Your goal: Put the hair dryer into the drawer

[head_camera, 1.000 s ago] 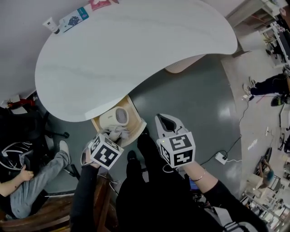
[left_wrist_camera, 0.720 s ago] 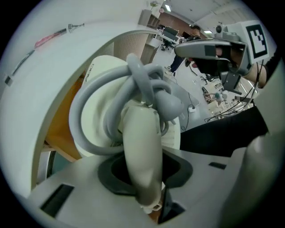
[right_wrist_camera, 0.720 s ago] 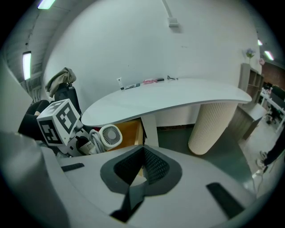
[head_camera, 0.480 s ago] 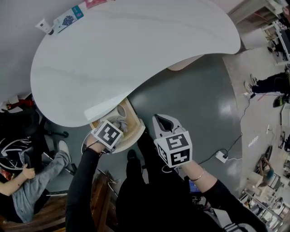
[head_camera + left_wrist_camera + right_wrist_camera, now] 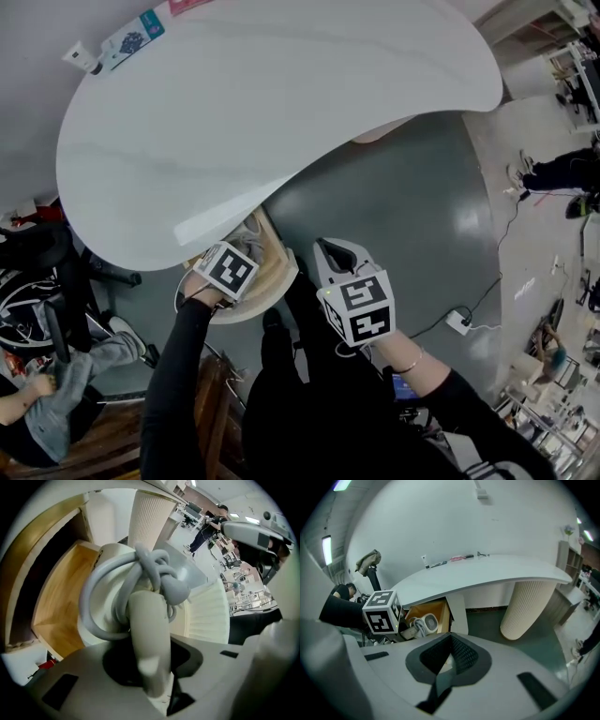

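Observation:
The white hair dryer (image 5: 146, 630), its grey cord (image 5: 154, 571) wound round the body, hangs handle-up between the jaws of my left gripper (image 5: 149, 674), which is shut on the handle. It is inside the open wooden drawer (image 5: 56, 602) under the table edge. In the head view the left gripper (image 5: 234, 264) covers most of the dryer above the drawer (image 5: 278, 264); only a bit of cord (image 5: 249, 231) shows. The right gripper view shows the dryer (image 5: 425, 623) lying in the drawer (image 5: 440, 609). My right gripper (image 5: 339, 255) hovers to the drawer's right, shut and empty.
The curved white table (image 5: 281, 112) overhangs the drawer, and a fluted pedestal (image 5: 525, 606) holds it up. Small items (image 5: 122, 42) lie at its far edge. A person sits at the left (image 5: 56, 394). A power strip (image 5: 459, 323) lies on the grey floor.
My left gripper has sunk with the hair dryer into the drawer and slid further under the table edge; the dryer's fan face is now hidden. The right gripper has dropped slightly.

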The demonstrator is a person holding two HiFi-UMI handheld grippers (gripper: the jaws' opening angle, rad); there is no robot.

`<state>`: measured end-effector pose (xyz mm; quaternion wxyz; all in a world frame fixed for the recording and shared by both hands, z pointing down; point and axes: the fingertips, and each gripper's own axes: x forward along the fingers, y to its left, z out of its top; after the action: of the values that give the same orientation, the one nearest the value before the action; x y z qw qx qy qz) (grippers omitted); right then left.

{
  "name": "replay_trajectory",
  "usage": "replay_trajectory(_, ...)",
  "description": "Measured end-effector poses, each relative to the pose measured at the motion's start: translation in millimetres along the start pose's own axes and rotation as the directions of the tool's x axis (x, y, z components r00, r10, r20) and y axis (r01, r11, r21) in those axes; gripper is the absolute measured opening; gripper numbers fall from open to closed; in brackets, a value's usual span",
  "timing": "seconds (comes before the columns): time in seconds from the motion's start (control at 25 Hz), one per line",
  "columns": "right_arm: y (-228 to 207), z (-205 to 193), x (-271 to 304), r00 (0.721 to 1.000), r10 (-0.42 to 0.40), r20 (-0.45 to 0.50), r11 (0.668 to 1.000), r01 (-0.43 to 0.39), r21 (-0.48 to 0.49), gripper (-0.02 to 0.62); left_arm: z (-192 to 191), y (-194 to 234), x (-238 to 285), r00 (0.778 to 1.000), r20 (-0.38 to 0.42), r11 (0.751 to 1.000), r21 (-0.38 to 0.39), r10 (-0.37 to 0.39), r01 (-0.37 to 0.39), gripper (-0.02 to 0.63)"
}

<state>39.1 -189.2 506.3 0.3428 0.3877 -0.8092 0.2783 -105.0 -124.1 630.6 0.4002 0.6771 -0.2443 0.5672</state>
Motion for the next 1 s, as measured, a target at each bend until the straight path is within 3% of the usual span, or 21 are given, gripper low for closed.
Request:
replay_trajectory(0.2, -0.1, -2.5, 4.3, 1.0, 0.01, -0.012, 1.0, -0.01, -0.01, 0.002, -0.4, 2.2, 3.6, 1.0, 0.015, 0.999, 0.036, 0.025, -0.026, 0.121)
replay_trajectory(0.44, 0.8, -3.7, 8.2, 1.0, 0.02, -0.024, 1.0, -0.02, -0.02, 0.002, -9.5, 4.7, 24.1, 0.998, -0.045, 0.995, 0.096, 0.045, -0.041, 0.121)
replay_trajectory(1.0, 16.4, -26.1, 49.3, 0.977, 0.103, -0.186, 0.992, -0.116, -0.06, 0.002, -13.3, 8.8, 51.8, 0.989, -0.146, 0.998, 0.068, 0.023, -0.013, 0.124)
